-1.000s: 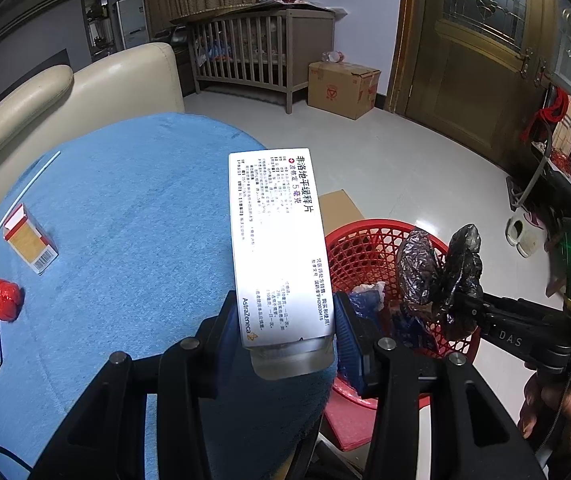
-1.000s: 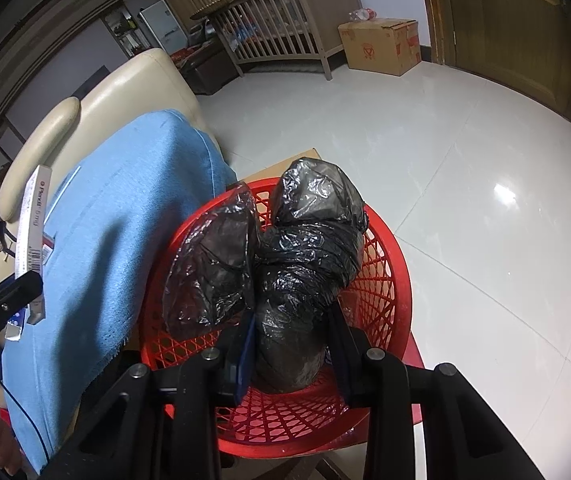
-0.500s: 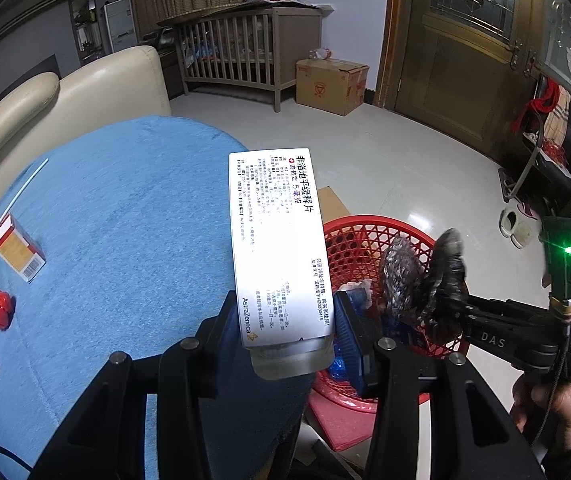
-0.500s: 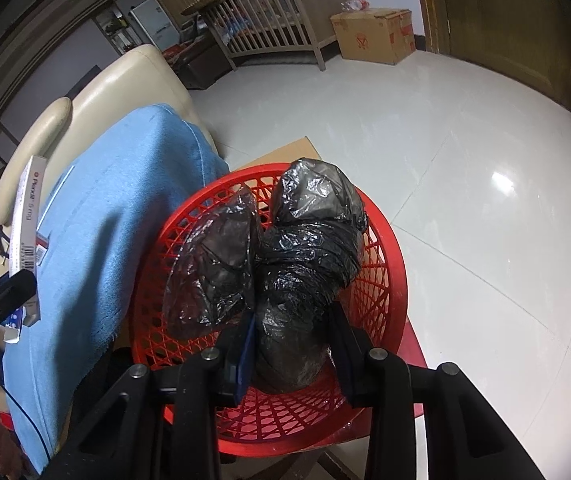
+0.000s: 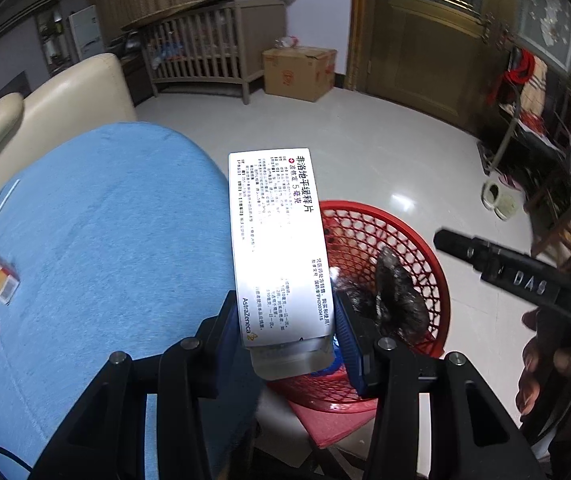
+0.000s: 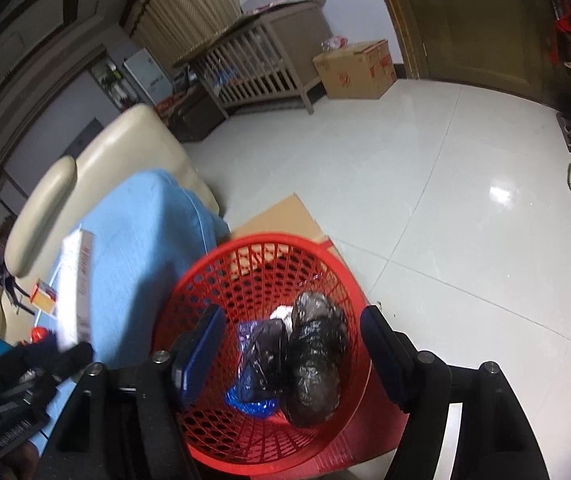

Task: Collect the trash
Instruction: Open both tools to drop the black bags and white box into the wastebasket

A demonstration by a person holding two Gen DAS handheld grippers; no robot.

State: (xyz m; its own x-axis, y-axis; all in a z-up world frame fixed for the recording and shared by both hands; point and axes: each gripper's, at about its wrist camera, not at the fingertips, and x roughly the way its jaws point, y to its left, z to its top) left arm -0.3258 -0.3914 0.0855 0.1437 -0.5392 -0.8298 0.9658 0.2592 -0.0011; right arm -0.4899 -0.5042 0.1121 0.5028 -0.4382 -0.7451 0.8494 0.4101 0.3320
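Black bag (image 6: pixel 314 360) now lies in red basket (image 6: pixel 337 272); our right gripper (image 6: pixel 289 344) jaws just opened, empty above basket. Left gripper (image 5: pixel 283 332) still clamps medicine box (image 5: pixel 275 240) beside basket.

Basket (image 6: pixel 325 252): red plastic lattice, glossy. Bag (image 6: pixel 313 364) inside it: black plastic film, crinkled, shiny. Box (image 5: pixel 277 248): smooth white printed cardboard with slight sheen. Counter (image 5: pixel 105 240) cover: blue cloth, matt, napped. Floor (image 6: pixel 465 208): pale polished tile, reflective. Far crib (image 5: pixel 205 48): wood slats, matt.
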